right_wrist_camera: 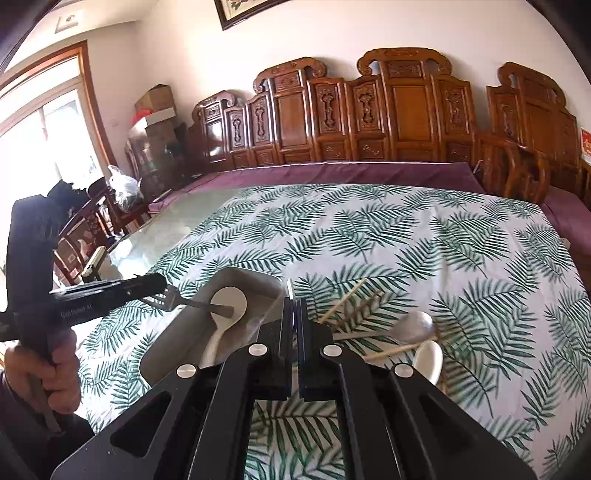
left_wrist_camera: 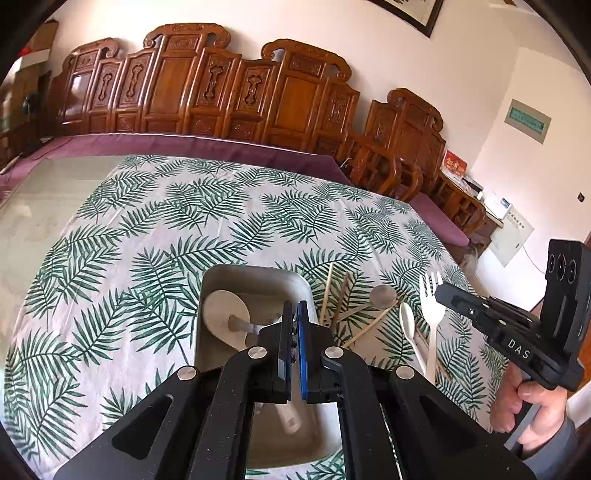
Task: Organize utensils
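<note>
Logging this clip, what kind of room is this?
Probably a home dining or sitting room: carved wooden chairs along the wall, a long table under a palm-leaf cloth, a framed picture.

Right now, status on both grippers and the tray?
Left gripper shut on metal fork over tray. Right gripper shut on white fork. Chopsticks, metal spoon loose beside it.

Both wrist cameras look down, close, sharing the tray [left_wrist_camera: 255, 280] and tablecloth [right_wrist_camera: 406, 236].
</note>
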Motion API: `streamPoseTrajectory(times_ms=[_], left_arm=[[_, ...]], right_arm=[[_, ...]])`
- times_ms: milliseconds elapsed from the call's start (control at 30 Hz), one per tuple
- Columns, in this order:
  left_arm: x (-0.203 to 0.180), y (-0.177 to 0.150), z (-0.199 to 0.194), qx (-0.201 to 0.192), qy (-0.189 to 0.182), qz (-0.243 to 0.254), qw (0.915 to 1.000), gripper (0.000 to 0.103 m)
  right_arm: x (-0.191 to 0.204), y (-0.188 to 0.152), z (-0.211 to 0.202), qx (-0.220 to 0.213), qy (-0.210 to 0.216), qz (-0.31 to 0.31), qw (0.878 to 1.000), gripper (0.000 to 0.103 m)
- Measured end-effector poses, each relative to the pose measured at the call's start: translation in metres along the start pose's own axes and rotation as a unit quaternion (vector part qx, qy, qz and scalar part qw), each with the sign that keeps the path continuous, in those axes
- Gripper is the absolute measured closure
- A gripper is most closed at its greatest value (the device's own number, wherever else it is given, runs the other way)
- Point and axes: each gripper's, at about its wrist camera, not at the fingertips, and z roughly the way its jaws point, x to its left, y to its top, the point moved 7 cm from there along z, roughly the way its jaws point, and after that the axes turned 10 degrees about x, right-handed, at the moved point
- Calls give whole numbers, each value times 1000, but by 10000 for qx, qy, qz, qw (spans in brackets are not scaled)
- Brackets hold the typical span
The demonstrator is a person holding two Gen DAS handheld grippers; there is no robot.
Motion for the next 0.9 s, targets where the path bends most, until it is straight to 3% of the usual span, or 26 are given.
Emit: streamPoseTrajectory(times_ms=[300, 467, 600, 900], left_arm=[[4, -22, 16, 364, 57, 188, 9991, 101], [13, -43, 35, 831, 400, 231, 9955, 100], [27, -47, 41, 975, 547, 91, 9937, 100], [39, -39, 32, 825, 675, -1, 9943, 100]], right_arm=[[16, -4, 22, 246, 110, -151, 9995, 100], [30, 11, 29, 207, 146, -272, 9993, 100], [39, 21, 47, 263, 179, -300, 9990, 100], [64, 12, 97, 760, 187, -668, 9947, 100]])
